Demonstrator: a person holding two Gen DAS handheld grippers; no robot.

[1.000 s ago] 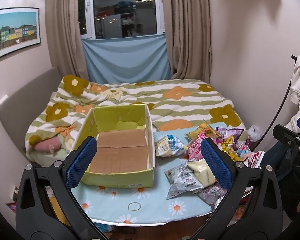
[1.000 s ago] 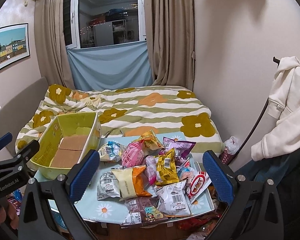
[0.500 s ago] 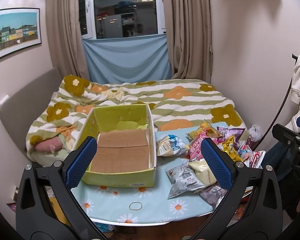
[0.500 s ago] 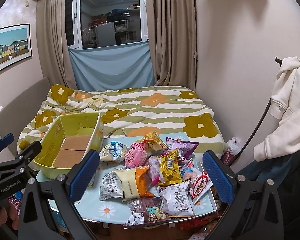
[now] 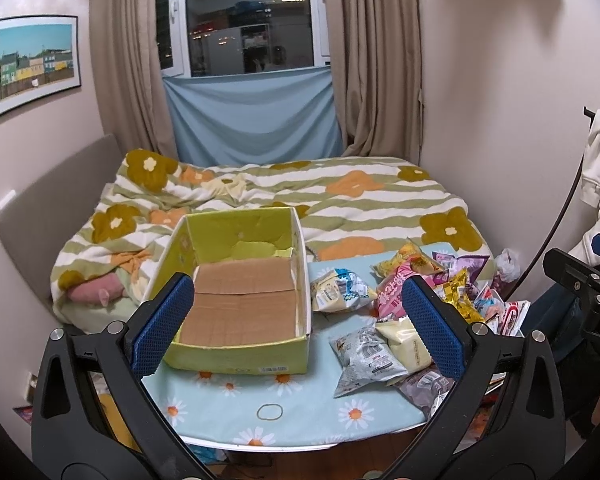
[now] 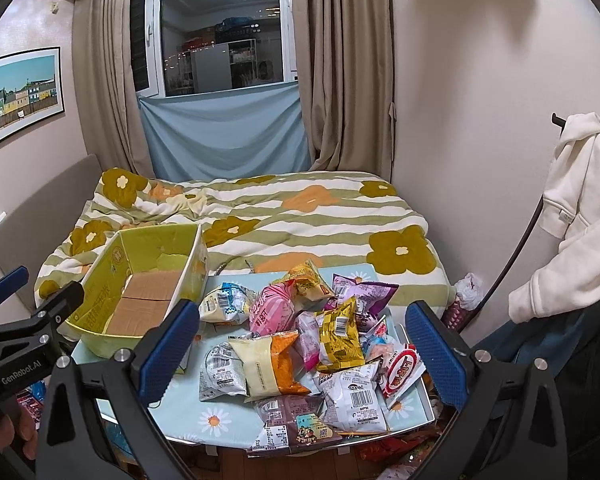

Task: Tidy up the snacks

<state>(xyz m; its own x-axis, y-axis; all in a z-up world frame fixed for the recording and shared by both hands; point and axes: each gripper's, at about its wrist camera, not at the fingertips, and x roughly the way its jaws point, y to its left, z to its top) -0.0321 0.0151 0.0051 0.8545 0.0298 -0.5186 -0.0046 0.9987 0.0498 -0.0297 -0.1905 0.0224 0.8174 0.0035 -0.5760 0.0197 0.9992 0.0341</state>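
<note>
With both the left gripper (image 5: pixel 296 312) and right gripper (image 6: pixel 302 344) spread wide and empty, best to pinch a top packet from the snack pile (image 6: pixel 300 344) beside the empty green box (image 5: pixel 240 280), avoiding neighbours.

box (image 5: pixel 236 312) interior: open from above | snack pile (image 6: pixel 316 344): crowds table's right half

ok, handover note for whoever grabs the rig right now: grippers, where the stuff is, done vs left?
Left gripper: open, empty, facing the box.
Right gripper: open, empty, over the pile.
Green box: on the table's left side, nothing inside but its cardboard floor.
Snack packets: loose heap right of the box; the blue-white packet lies nearest it.
Done: nothing boxed.
Left: every packet, probably into the box.
</note>
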